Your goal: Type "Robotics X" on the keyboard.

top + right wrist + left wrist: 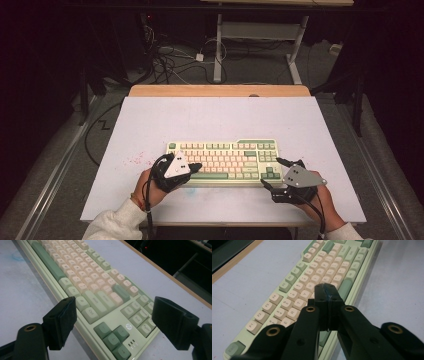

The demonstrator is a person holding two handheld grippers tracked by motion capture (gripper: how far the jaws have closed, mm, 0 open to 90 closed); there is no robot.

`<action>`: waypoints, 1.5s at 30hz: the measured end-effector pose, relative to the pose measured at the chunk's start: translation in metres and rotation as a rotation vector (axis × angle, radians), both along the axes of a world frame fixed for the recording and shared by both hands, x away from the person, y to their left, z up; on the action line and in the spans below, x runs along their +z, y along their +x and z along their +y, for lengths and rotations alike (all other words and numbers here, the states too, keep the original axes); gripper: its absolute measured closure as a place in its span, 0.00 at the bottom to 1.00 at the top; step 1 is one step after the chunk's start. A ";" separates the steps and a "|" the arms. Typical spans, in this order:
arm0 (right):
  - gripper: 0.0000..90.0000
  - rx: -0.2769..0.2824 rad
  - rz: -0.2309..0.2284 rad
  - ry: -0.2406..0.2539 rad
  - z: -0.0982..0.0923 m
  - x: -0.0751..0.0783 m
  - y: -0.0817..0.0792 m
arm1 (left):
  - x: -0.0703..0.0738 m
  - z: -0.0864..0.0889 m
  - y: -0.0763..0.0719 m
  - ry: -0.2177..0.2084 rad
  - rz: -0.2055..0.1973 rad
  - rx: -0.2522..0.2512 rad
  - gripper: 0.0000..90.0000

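Pressing keys looks likely: left gripper (pixel 327 293), jaws closed and empty, should tap the keyboard (pixel 225 161) lower centre squarely, while right gripper (pixel 113 322) waits wide open, empty.

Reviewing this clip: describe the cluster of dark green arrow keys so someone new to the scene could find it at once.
Start at the white table and the pale green keyboard near its front edge. Go to the keyboard's end by the right gripper, whose fingers stand open. The arrow keys sit at the front corner there, dark green, set apart from the cream letter keys.
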State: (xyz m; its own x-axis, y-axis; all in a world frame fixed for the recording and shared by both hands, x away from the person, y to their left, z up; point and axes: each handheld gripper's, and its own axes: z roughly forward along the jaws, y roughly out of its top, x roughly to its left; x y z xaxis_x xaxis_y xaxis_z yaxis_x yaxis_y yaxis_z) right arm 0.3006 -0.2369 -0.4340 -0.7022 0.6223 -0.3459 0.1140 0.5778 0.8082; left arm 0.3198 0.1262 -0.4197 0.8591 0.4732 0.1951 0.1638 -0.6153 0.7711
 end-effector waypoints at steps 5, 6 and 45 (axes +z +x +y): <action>0.23 0.003 0.002 -0.001 0.000 0.000 0.000 | -0.002 -0.003 -0.002 0.008 0.001 -0.013 0.97; 0.23 0.003 0.002 -0.001 0.000 0.000 0.000 | -0.002 -0.004 -0.002 0.012 0.001 -0.015 0.97; 0.23 0.006 0.001 -0.009 0.002 -0.001 0.000 | -0.017 -0.017 -0.002 0.079 0.030 -0.057 0.97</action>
State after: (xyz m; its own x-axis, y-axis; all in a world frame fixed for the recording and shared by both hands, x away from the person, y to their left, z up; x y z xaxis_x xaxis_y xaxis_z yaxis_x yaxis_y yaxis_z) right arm 0.3003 -0.2349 -0.4353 -0.7062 0.6150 -0.3508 0.1117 0.5861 0.8025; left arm 0.3173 0.1092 -0.4365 0.8902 0.4078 0.2033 0.1496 -0.6829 0.7150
